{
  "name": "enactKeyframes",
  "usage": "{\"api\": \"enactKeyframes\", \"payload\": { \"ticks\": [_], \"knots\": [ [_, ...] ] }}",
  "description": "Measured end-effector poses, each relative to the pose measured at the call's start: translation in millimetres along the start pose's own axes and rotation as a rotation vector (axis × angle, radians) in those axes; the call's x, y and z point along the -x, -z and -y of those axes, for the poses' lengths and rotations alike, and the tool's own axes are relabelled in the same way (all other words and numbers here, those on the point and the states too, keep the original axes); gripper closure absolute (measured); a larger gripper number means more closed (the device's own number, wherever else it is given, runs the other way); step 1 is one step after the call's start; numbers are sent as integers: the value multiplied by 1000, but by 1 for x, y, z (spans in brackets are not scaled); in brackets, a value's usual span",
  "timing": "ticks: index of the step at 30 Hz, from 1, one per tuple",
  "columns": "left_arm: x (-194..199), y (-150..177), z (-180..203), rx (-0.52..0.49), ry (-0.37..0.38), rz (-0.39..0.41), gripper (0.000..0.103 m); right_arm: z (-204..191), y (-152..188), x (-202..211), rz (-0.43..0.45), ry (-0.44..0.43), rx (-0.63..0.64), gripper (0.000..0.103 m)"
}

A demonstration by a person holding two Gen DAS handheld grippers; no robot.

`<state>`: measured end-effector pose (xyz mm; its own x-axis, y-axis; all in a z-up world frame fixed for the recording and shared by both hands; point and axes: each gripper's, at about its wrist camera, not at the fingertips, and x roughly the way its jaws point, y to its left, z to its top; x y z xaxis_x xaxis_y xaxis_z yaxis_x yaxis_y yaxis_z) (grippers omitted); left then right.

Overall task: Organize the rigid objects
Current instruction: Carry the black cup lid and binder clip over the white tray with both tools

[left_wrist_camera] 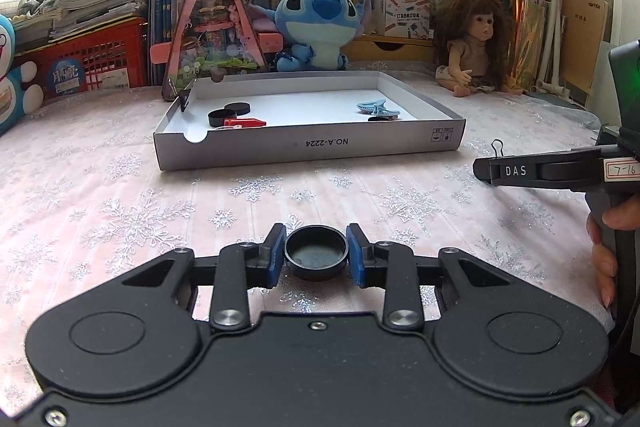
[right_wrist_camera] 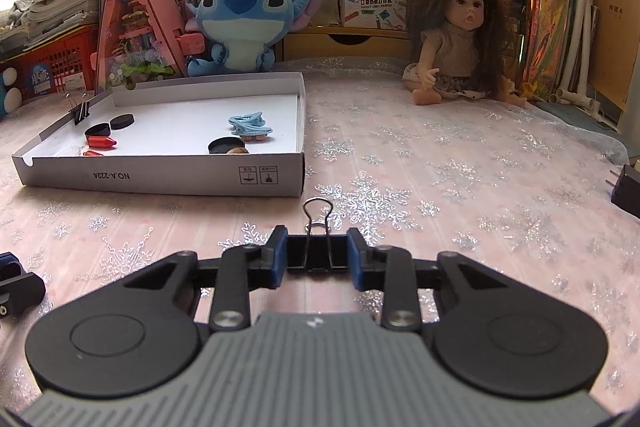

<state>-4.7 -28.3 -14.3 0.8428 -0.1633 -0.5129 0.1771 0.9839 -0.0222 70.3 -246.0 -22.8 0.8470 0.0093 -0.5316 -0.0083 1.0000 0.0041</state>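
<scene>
Both claws pointed a bit down. The left claw [left_wrist_camera: 316, 254] pinched one black cap [left_wrist_camera: 316, 254]; the right claw [right_wrist_camera: 317, 254] pinched one black clip [right_wrist_camera: 317, 254]. Ahead, the box [left_wrist_camera: 304, 146] held three more black caps.

Matt black plastic cap [left_wrist_camera: 316, 253]; glittery cloth [left_wrist_camera: 160, 195]; cardboard tray [left_wrist_camera: 308, 147].

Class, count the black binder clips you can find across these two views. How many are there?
2. One binder clip is clamped on the tray's far left wall; the other sits between the right hand-held gripper's pads. More may be hidden.
</scene>
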Motion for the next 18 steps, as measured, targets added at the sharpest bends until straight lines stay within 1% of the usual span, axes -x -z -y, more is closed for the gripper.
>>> {"api": "enactKeyframes", "payload": {
  "ticks": [13, 18],
  "knots": [
    [-5, -12, -8, 8, -28, 5, 73, -4, -7, 10, 49, -16, 14, 67],
    [-8, -16, -11, 16, -37, 7, 73, -6, -7, 10, 50, -22, 15, 67]
  ]
}}
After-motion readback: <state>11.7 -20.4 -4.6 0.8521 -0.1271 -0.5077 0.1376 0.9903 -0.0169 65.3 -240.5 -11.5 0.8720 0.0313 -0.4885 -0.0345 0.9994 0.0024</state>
